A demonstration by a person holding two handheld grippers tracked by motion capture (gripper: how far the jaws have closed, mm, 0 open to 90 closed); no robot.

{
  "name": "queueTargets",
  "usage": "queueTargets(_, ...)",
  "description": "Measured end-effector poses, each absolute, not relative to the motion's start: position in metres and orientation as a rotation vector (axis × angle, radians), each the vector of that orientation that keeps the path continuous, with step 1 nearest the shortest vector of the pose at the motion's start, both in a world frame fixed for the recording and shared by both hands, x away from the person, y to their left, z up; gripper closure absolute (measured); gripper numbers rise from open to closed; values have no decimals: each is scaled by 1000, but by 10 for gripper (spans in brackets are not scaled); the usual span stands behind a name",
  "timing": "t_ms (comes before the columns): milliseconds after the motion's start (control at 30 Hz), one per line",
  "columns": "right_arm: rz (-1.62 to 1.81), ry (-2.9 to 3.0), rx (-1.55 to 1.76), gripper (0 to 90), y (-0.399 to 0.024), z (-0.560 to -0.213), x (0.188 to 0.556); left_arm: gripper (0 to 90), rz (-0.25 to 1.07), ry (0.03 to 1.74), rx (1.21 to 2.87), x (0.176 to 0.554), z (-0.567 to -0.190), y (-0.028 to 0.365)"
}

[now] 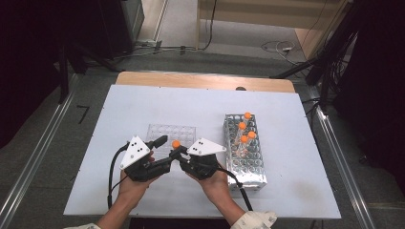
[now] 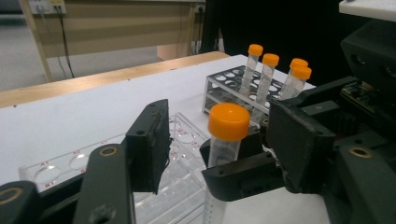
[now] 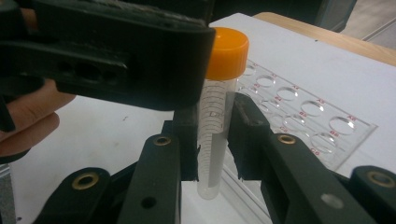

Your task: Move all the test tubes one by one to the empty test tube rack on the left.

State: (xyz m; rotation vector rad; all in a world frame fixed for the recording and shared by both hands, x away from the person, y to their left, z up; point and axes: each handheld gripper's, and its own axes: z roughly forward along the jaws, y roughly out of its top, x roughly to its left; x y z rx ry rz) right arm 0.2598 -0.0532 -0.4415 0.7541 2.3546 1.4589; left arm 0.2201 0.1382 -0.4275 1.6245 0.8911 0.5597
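A clear tube with an orange cap stands upright, with my right gripper shut on the middle of its body. It hangs just over the near edge of a clear plastic rack. In the high view the tube's cap shows between the two grippers, which meet over the rack's near edge. My left gripper has its jaws on either side of the capped top, with a gap on each side, so it is open. The right gripper's jaws show below the cap.
A metal rack stands to the right on the white mat, with several orange-capped tubes upright in its far half. In the left gripper view that rack stands behind the held tube. The table's wooden far edge lies beyond the mat.
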Motion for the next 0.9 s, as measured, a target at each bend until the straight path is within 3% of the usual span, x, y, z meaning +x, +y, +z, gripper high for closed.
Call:
queueTargets(500, 1444, 2361, 736, 713, -50, -441, 259, 678, 538, 873, 1649, 223, -431, 133)
queueTargets(600, 1446, 2360, 737, 706, -51, -441, 260, 685, 538, 876, 1646, 224, -431, 133)
queueTargets(833, 1458, 2352, 789, 467, -57, -437, 262, 690, 540, 879, 1619, 231, -424, 138)
queueTargets(900, 1455, 2346, 806, 444, -58, -436, 262, 690, 540, 885, 1611, 232, -422, 139)
